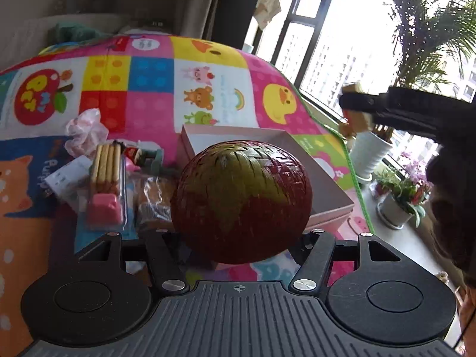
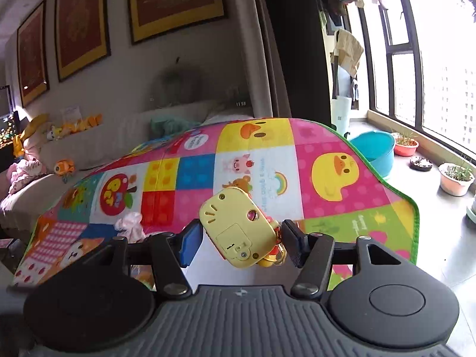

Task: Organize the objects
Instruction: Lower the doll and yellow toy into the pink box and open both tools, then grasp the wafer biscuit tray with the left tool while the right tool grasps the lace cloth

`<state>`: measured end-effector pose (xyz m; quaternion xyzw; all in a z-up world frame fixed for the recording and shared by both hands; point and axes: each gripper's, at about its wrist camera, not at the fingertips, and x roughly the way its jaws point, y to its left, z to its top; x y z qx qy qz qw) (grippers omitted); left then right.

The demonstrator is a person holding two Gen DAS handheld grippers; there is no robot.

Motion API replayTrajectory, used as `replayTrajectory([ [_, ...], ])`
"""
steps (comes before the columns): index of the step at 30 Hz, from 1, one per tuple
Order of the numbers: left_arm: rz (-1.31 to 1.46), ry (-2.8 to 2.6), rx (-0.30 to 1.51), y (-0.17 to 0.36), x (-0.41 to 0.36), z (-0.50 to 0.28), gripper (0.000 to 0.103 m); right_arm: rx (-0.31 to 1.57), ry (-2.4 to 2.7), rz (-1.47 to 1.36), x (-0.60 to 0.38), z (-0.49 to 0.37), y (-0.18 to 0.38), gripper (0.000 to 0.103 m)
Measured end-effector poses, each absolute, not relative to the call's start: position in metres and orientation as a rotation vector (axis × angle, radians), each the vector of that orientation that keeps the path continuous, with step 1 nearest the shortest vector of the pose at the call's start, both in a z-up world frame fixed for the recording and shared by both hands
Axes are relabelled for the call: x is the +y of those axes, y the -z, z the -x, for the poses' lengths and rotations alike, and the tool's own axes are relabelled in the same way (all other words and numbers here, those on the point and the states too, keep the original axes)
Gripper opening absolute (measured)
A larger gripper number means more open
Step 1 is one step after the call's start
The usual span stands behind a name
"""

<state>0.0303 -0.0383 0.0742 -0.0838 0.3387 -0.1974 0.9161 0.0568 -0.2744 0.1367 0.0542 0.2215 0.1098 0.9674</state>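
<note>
Woven red-and-green ball [image 1: 241, 200] clamped between the jaws of the left hand-held gripper [image 1: 238, 238], lifted above the play mat [image 1: 154, 101], its fingers mostly hidden behind the ball. Just ahead of that hand-held gripper, an open pink box [image 1: 327, 190]; ahead to its left, a clutter: biscuit-stick pack [image 1: 107, 184], clear-wrapped snack [image 1: 153, 199], pink scrunched cloth [image 1: 84, 131]. Right hand-held gripper [image 2: 241, 242] has a yellow cat-face toy [image 2: 235, 229] tilted between its jaws; left blue pad [image 2: 190, 245] looks just off the toy's edge, right side contact hidden by the toy, so grasp vs. released: cannot tell. Toy is held up off the mat. In the left wrist view the right hand-held gripper sits upper right near the window [image 1: 342, 47], blurred. Potted plants [image 1: 398, 199] beyond.
</note>
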Motion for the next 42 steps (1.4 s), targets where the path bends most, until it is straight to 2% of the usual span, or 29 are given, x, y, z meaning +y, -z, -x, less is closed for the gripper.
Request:
replayTrajectory([
  [1, 0.188, 0.412, 0.705, -0.072, -0.037, -0.031, 0.066, 0.454, -0.203, -0.108, -0.271, -0.066, -0.137, 0.069],
  [2, 0.198, 0.418, 0.698, -0.070, -0.038, -0.033, 0.065, 0.450, -0.178, -0.101, -0.267, -0.073, -0.135, 0.071],
  [7, 0.156, 0.439, 0.616, -0.082, -0.067, -0.077, 0.065, 0.454, -0.153, -0.059, -0.254, -0.057, -0.123, 0.072],
  [12, -0.014, 0.387, 0.718, -0.064, -0.113, -0.149, 0.061, 0.401, -0.090, 0.023, -0.269, -0.023, -0.121, 0.083],
  [13, -0.043, 0.372, 0.743, -0.059, -0.120, -0.158, 0.064, 0.396, -0.082, 0.029, -0.275, -0.018, -0.121, 0.084],
  [17, -0.069, 0.378, 0.805, -0.050, -0.127, -0.166, 0.055, 0.406, -0.069, 0.021, -0.295, -0.007, -0.115, 0.085],
  [18, -0.054, 0.386, 0.775, -0.055, -0.122, -0.160, 0.053, 0.411, -0.065, 0.013, -0.299, -0.005, -0.112, 0.085],
  [22, 0.095, 0.377, 0.621, -0.095, -0.062, -0.134, 0.055, 0.433, -0.070, -0.036, -0.310, 0.004, -0.093, 0.087],
  [25, 0.108, 0.254, 0.590, -0.110, -0.011, -0.129, 0.055, 0.454, -0.108, -0.033, -0.303, 0.014, -0.072, 0.088],
  [29, 0.171, 0.108, 0.672, -0.093, 0.034, -0.143, 0.054, 0.483, -0.156, 0.027, -0.276, 0.020, -0.042, 0.088],
  [36, 0.052, -0.003, 0.839, -0.040, 0.014, -0.173, 0.052, 0.504, -0.248, 0.055, -0.244, 0.032, -0.036, 0.088],
  [40, 0.125, 0.037, 0.809, -0.040, 0.032, -0.143, 0.044, 0.492, -0.260, 0.076, -0.243, 0.042, -0.042, 0.088],
  [42, 0.166, 0.074, 0.761, -0.046, 0.044, -0.115, 0.044, 0.494, -0.264, 0.086, -0.240, 0.043, -0.043, 0.088],
])
